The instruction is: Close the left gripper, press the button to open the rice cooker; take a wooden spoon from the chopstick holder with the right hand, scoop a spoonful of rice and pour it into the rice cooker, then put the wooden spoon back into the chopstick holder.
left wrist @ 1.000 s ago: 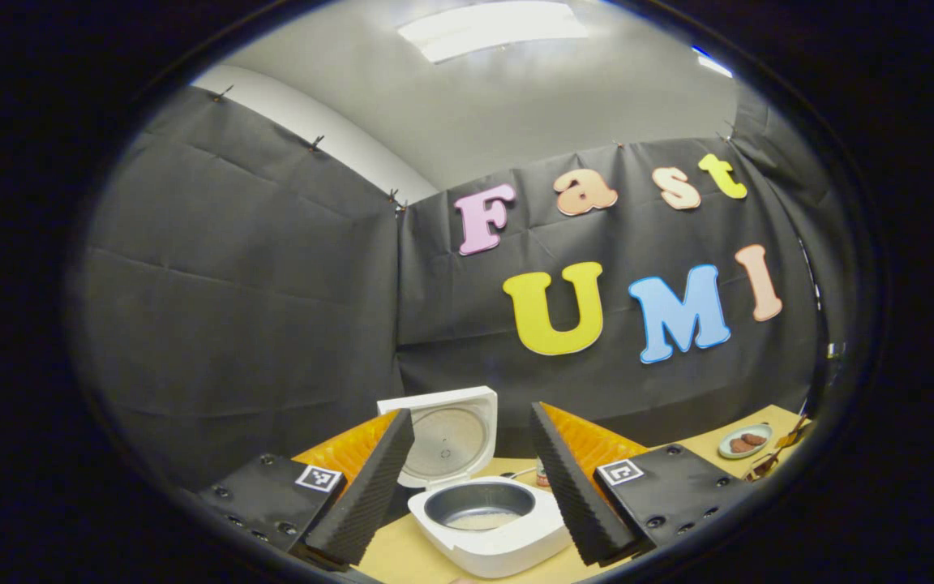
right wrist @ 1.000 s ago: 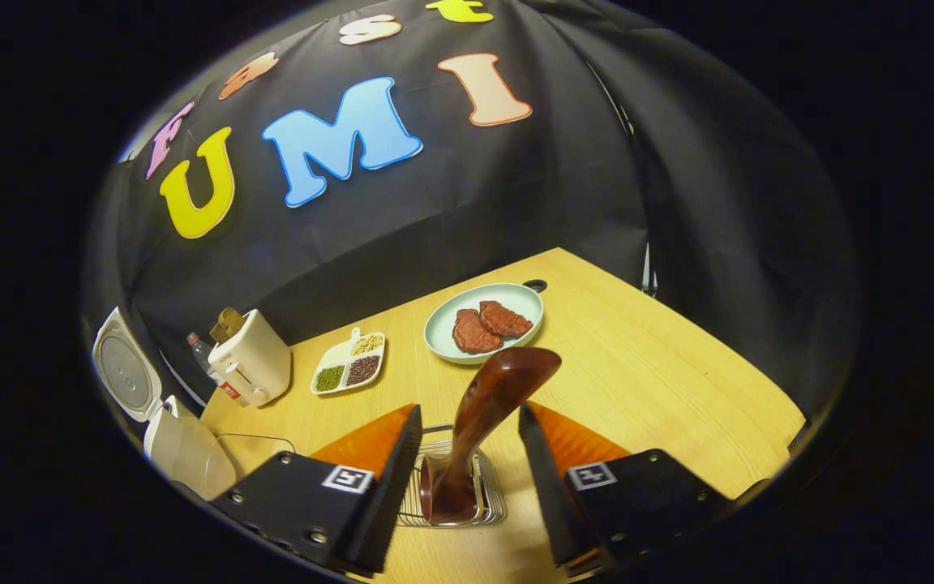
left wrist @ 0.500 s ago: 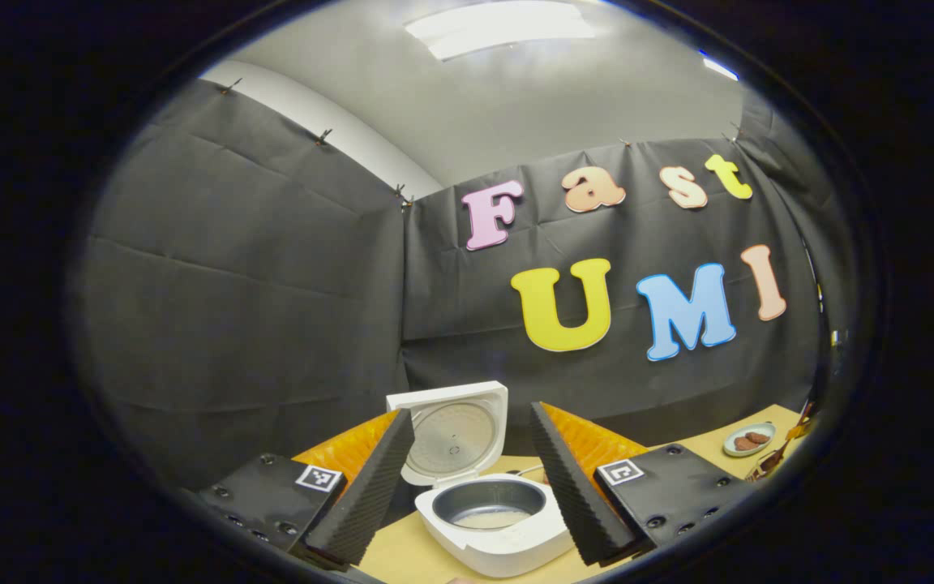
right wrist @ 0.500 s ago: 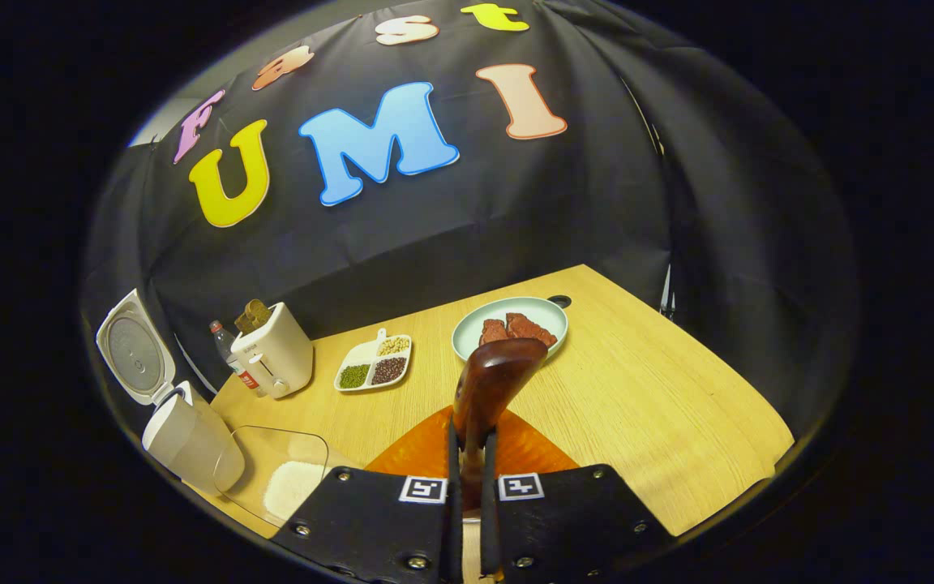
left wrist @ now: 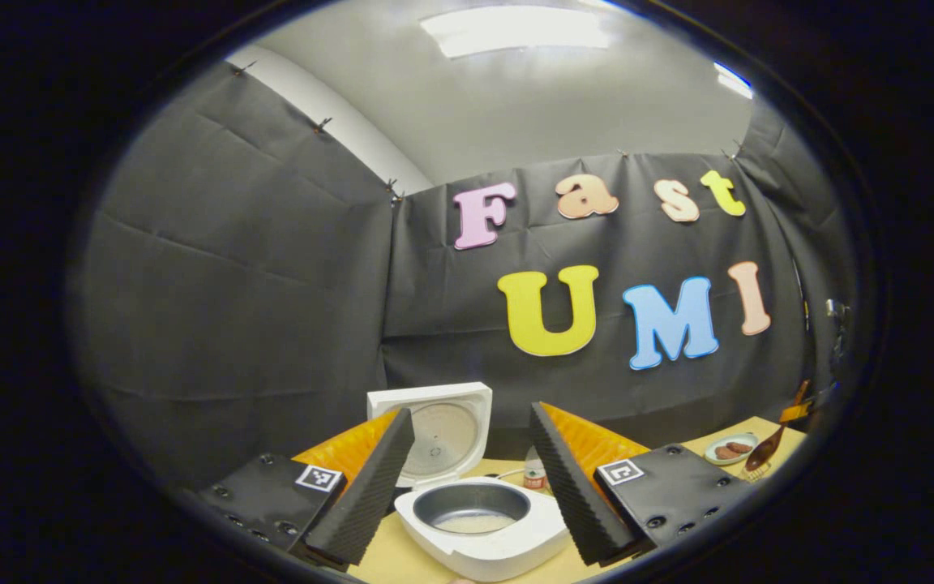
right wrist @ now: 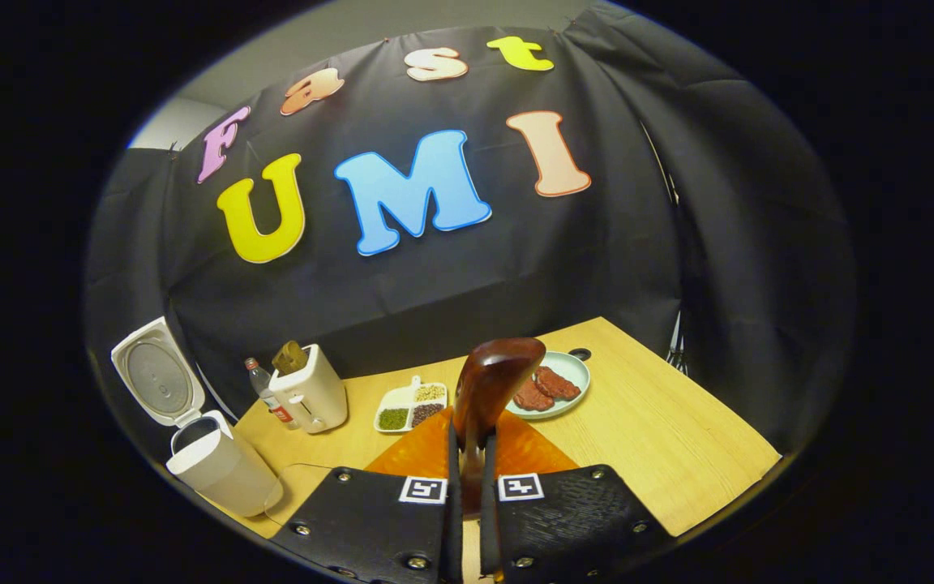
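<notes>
Right gripper: fingers clamped tight on the wooden spoon, handle pinched between them, the broad rounded end sticking up and forward above the table. In the left gripper view the same spoon shows small at far right, held up off the table.

Left gripper: fingers spread wide, nothing between them, hanging just in front of the rice cooker. Cooker lid stands open and upright behind the pot; grey inner pot is exposed with a pale layer at the bottom.

Right gripper view, on the table: rice cooker at far left, lid up; a small bottle and a white toaster beside it; a divided dish with 3 kinds of grains or beans; a pale plate with 2 reddish meat pieces behind the spoon.
</notes>
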Demonstrator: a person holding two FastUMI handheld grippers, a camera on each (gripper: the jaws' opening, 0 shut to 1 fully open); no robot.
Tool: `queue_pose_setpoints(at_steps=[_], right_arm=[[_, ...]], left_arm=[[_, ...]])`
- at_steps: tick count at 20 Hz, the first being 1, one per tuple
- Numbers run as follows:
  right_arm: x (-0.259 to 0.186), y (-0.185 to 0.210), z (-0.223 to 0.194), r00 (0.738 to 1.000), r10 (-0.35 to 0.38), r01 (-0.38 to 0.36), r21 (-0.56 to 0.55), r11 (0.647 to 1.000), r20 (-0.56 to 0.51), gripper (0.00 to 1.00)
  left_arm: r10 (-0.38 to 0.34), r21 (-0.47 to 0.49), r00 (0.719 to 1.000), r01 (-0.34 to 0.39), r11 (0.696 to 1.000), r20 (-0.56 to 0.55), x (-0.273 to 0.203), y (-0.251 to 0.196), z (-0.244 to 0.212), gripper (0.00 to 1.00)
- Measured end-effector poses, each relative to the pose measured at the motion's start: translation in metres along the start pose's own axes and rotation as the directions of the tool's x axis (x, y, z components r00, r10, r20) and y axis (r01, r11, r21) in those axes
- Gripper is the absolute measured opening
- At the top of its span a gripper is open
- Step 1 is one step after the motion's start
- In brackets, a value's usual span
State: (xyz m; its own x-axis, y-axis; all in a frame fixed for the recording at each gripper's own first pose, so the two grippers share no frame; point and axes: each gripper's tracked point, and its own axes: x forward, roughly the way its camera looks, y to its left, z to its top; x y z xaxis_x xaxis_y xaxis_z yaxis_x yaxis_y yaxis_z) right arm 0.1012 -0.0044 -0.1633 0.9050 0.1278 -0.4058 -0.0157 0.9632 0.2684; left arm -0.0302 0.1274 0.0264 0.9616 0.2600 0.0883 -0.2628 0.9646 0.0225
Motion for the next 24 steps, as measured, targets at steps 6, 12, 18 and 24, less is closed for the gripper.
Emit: queue_pose_setpoints(at_steps=[6, 12, 18, 24], right_arm=[[-0.001, 0.057, -0.007, 0.997, 0.08, -0.079, -0.007, 0.997, 0.01, 0.09], [0.009, 0.097, -0.043, 0.989, 0.14, -0.141, -0.03, 0.99, -0.043, 0.09], [0.034, 0.107, -0.093, 0.988, 0.119, -0.129, -0.094, 0.987, -0.098, 0.09], [0.041, 0.122, -0.137, 0.983, 0.103, -0.134, -0.21, 0.968, -0.152, 0.09]], left_arm=[[-0.022, -0.012, 1.0, 0.022, 1.0, -0.015, 0.008, 0.016, -0.012, 0.98], [0.01, -0.013, 1.0, -0.01, 1.0, -0.011, 0.007, 0.048, -0.015, 0.97], [0.032, 0.008, 0.999, -0.032, 0.999, -0.03, 0.005, 0.071, -0.024, 0.99], [0.045, 0.032, 0.998, -0.043, 0.999, -0.049, 0.004, 0.087, -0.03, 0.98]])
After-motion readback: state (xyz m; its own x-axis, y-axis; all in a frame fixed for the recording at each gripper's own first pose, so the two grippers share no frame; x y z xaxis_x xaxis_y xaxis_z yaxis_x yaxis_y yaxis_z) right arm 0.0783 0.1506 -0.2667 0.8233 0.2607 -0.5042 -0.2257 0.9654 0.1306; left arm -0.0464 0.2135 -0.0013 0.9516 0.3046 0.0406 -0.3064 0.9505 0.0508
